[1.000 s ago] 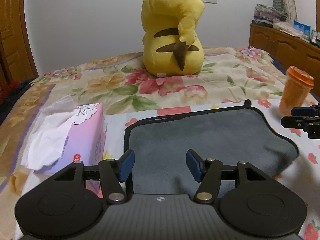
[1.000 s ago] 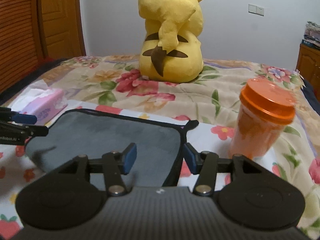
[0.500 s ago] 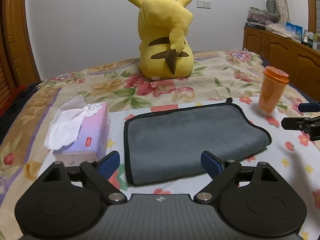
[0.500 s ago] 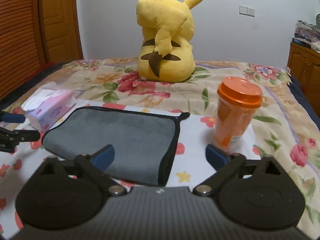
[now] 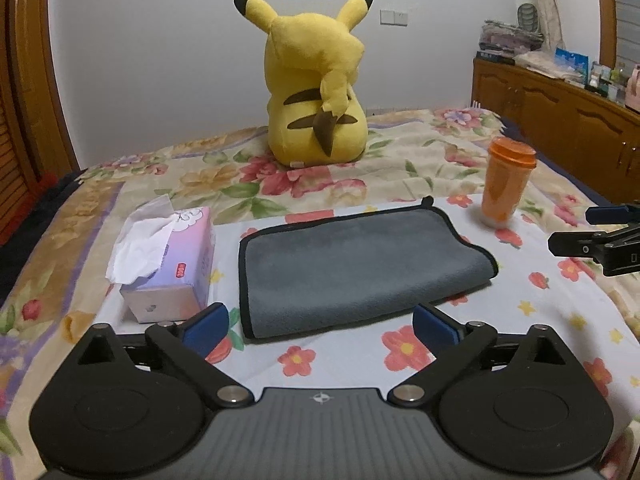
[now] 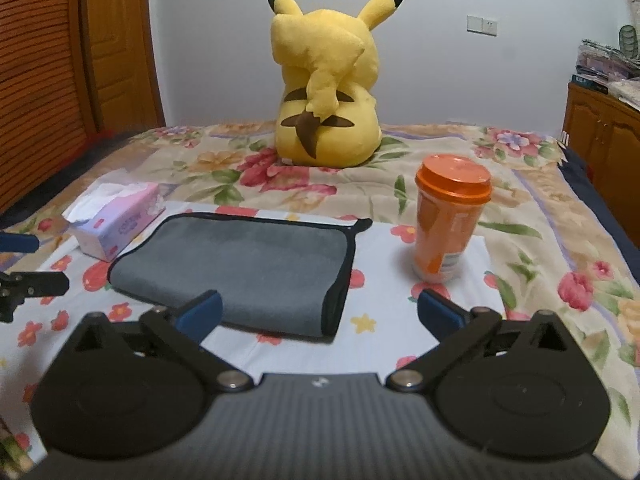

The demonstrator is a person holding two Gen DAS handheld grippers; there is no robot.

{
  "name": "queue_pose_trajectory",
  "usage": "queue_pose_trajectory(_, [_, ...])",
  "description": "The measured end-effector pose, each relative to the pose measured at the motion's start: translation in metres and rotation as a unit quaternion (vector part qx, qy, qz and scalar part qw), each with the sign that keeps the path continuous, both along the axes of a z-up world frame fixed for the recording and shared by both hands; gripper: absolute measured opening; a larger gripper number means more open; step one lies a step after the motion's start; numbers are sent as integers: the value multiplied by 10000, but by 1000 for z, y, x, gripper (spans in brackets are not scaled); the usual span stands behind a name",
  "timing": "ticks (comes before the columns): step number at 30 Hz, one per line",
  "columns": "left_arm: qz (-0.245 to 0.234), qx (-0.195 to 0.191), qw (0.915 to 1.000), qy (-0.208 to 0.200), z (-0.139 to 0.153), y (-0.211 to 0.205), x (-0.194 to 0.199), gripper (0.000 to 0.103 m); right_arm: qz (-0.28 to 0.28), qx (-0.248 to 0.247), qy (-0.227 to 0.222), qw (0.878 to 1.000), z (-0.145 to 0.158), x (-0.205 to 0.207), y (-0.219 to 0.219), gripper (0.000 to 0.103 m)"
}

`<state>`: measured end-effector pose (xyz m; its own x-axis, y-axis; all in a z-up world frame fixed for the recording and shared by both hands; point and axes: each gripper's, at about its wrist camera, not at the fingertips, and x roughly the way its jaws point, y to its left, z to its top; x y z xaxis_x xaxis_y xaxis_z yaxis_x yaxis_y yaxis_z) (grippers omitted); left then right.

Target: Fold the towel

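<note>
A grey towel [image 5: 360, 264] with black trim lies folded flat on the flowered bedspread; it also shows in the right wrist view [image 6: 252, 268]. My left gripper [image 5: 320, 328] is open and empty, held back from the towel's near edge. My right gripper [image 6: 318, 314] is open and empty, in front of the towel's near right corner. Each gripper shows at the edge of the other's view: the right one [image 5: 592, 232] and the left one [image 6: 24, 264].
A pink tissue box [image 5: 168, 268] stands left of the towel. An orange lidded cup [image 6: 448, 220] stands to its right. A yellow plush toy [image 5: 316, 88] sits at the back. Wooden cabinets [image 5: 560, 120] line the right wall.
Both grippers have opened wide and pulled back from the towel, which now lies folded and farther off in both views.
</note>
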<state>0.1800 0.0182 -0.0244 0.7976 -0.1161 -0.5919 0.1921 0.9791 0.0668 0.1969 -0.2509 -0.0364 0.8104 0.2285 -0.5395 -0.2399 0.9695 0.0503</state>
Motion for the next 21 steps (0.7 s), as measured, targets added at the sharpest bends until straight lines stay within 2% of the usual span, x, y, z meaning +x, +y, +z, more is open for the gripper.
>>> queue_pose_trajectory(7, [43, 27, 10000, -36, 12, -8, -24, 103, -58, 53, -83, 9999, 15, -25, -4, 103])
queue_pose_trajectory(14, [138, 218, 9997, -20, 19, -17, -46, 103, -60, 97, -189, 9998, 29, -45, -7, 103])
queue_pose_trajectory(21, [148, 66, 9999, -22, 27, -22, -68, 103, -41, 115, -228, 9997, 34, -67, -7, 103])
